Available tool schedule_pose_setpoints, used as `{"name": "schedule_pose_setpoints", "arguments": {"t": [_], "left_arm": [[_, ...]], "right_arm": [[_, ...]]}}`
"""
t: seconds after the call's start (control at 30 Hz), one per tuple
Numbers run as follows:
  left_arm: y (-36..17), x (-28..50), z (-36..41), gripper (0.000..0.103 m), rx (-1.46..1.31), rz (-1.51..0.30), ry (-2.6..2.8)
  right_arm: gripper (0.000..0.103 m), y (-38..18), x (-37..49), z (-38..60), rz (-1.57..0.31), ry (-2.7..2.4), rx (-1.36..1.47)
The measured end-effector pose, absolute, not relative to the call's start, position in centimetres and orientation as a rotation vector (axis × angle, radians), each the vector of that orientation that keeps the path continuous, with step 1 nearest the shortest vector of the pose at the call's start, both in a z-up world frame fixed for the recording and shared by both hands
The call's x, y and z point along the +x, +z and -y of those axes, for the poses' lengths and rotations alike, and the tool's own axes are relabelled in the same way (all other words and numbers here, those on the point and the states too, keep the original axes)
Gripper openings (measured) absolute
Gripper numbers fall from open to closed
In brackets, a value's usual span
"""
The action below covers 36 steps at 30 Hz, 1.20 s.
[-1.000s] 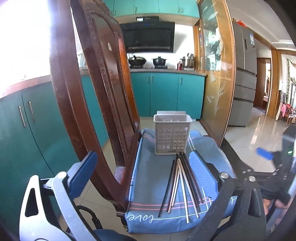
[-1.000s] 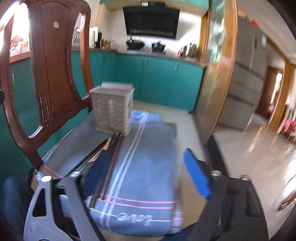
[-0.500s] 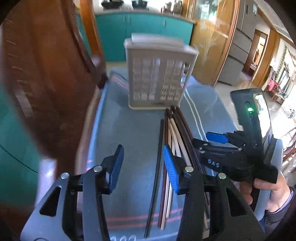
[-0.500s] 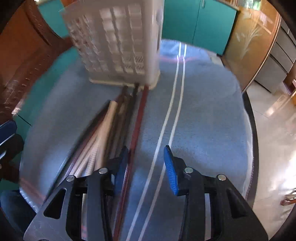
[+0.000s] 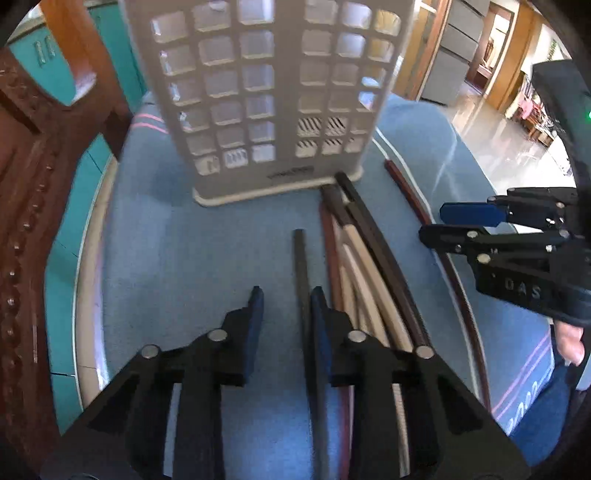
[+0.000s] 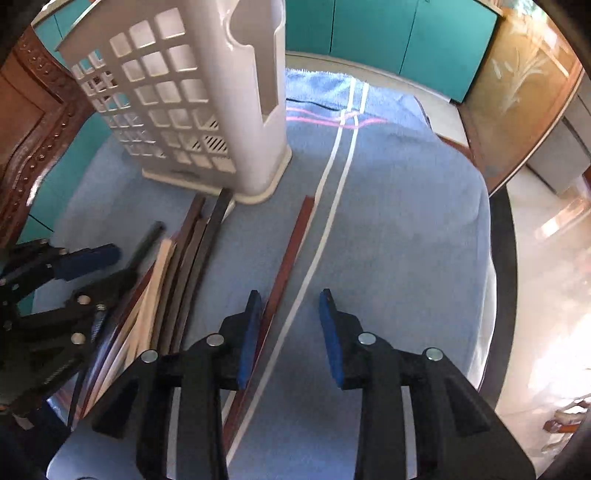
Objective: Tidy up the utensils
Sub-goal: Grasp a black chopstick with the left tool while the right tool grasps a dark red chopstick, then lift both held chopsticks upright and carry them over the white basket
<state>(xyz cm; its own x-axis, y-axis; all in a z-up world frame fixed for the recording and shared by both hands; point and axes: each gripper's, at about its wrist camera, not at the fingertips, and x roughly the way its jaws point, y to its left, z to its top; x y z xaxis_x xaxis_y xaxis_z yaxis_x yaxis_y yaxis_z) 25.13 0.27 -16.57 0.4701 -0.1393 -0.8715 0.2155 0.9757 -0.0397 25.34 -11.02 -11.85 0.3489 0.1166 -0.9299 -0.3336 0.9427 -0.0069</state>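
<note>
Left wrist view: left hand-held gripper (image 5: 284, 295) part-open, empty, straddles the dark chopstick (image 5: 300, 258); lower squarely before closing. Right hand-held gripper (image 6: 290, 299) likewise gapes over the red chopstick (image 6: 291, 254), basket (image 6: 192, 110) at eleven o'clock.

A blue towel (image 6: 399, 229) with white stripes and thin pink lines covers the round bench (image 6: 502, 280), whose dark rim shows at the right edge. A carved dark wooden chair (image 5: 26, 192) stands close against the bench on the left, its back studded with small beads. Behind it run teal cabinets (image 6: 388, 33) with metal handles. To the right stands an amber glass door (image 6: 524, 85) in a wooden frame, etched with a pale plant pattern. Beyond lies a glossy pale tiled floor (image 6: 546, 295), bright with sunlight and reflections. In the left view, a grey fridge (image 5: 454, 48) stands past the door, and a doorway (image 5: 495, 44) opens into a further room.
</note>
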Motion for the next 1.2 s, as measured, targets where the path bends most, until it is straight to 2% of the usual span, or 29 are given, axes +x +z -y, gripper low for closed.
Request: {"name": "schedule_pose_setpoints", "arguments": {"t": [0.17, 0.3, 0.33, 0.37, 0.43, 0.5, 0.6, 0.93, 1.2], "left_arm": [[-16.4, 25.0, -0.8, 0.030, 0.069, -1.052, -0.171], [-15.9, 25.4, 0.0, 0.034, 0.080, -1.050, -0.140], [-15.9, 25.5, 0.0, 0.032, 0.066, -1.053, -0.136], [-15.7, 25.7, 0.1, 0.022, 0.057, -1.052, -0.132], [-15.7, 25.5, 0.3, 0.008, 0.054, -1.043, -0.112], [-14.8, 25.7, 0.4, 0.007, 0.056, -1.018, -0.089], [-12.9, 25.4, 0.5, 0.007, 0.056, -0.943, -0.088], [-1.1, 20.1, -1.5, 0.007, -0.042, -0.655, -0.133], [10.2, 17.8, -4.1, 0.007, -0.149, -0.330, -0.183]], "right_arm": [[0.036, -12.2, 25.3, 10.4, -1.121, 0.263, -0.230], [0.034, -12.6, 23.8, 9.7, -1.088, 0.262, -0.232], [0.023, -12.6, 23.2, 9.8, -1.087, 0.281, -0.211], [0.012, -12.5, 22.9, 9.7, -1.084, 0.292, -0.199], [0.008, -12.2, 23.0, 10.1, -1.075, 0.316, -0.159], [0.006, -11.2, 23.0, 10.7, -1.070, 0.333, -0.134], [0.006, -7.5, 21.9, 11.9, -0.986, 0.360, -0.103], [0.006, 4.6, 15.0, 16.5, -0.745, 0.454, 0.037], [0.007, 15.7, 15.5, 17.5, -0.454, 0.576, 0.196]]}}
